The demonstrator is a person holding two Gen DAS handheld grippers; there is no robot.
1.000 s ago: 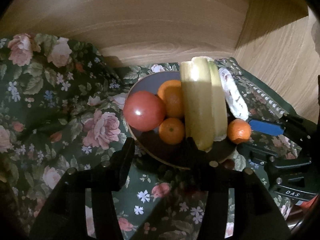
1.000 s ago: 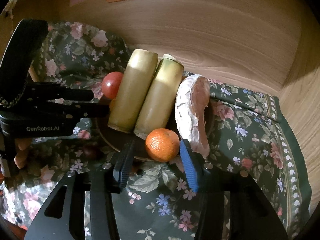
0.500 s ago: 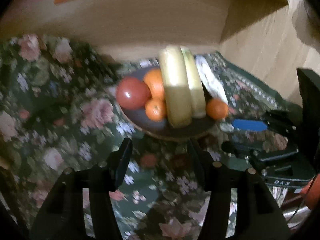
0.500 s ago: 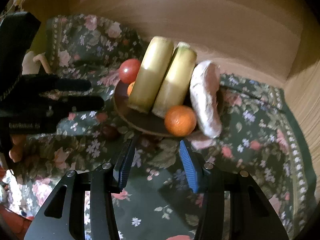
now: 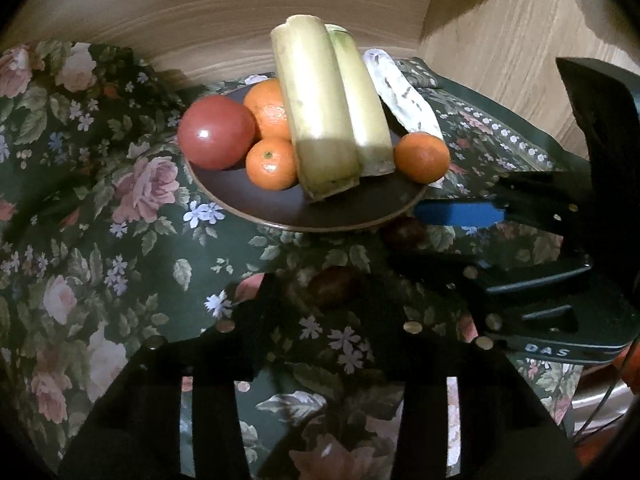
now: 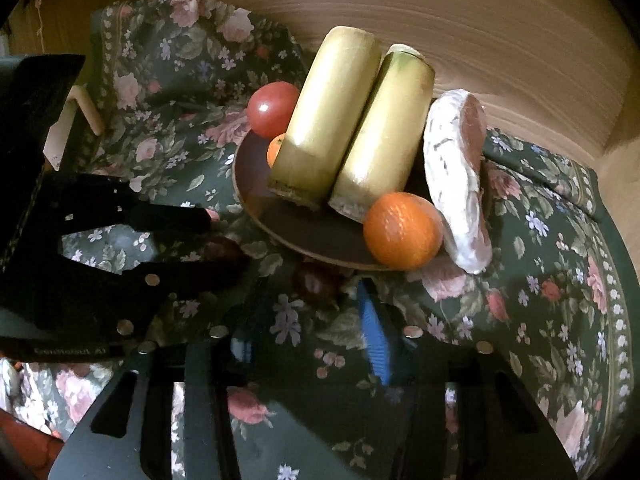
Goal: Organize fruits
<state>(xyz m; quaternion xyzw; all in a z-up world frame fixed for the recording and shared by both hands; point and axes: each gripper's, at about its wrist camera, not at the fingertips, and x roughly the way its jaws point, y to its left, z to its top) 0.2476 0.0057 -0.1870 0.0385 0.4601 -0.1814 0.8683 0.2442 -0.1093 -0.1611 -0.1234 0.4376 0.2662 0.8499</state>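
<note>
A brown plate [image 5: 320,212] [image 6: 304,236] holds a red tomato [image 5: 216,136] [image 6: 273,109], oranges [image 5: 271,164] [image 6: 402,230], two pale cut stalks [image 5: 320,120] [image 6: 332,120] and a wrapped pink wedge [image 5: 404,96] [image 6: 460,176]. Two dark red-brown fruits lie on the cloth in front of the plate. My left gripper [image 5: 320,292] is open with one dark fruit [image 5: 332,286] between its fingers. My right gripper [image 6: 308,304] is open around the other dark fruit [image 6: 316,282] [image 5: 404,232].
A green floral cloth [image 5: 100,220] [image 6: 540,280] covers the surface, bunched at the left. Wooden walls [image 5: 224,8] [image 6: 480,32] close the back and right side. Each gripper stands beside the other, left one [image 6: 100,264] and right one [image 5: 540,272].
Both grippers pulled back from the plate and then came in low to the cloth in front of it. The orange that was between my right fingers stays on the plate's edge.
</note>
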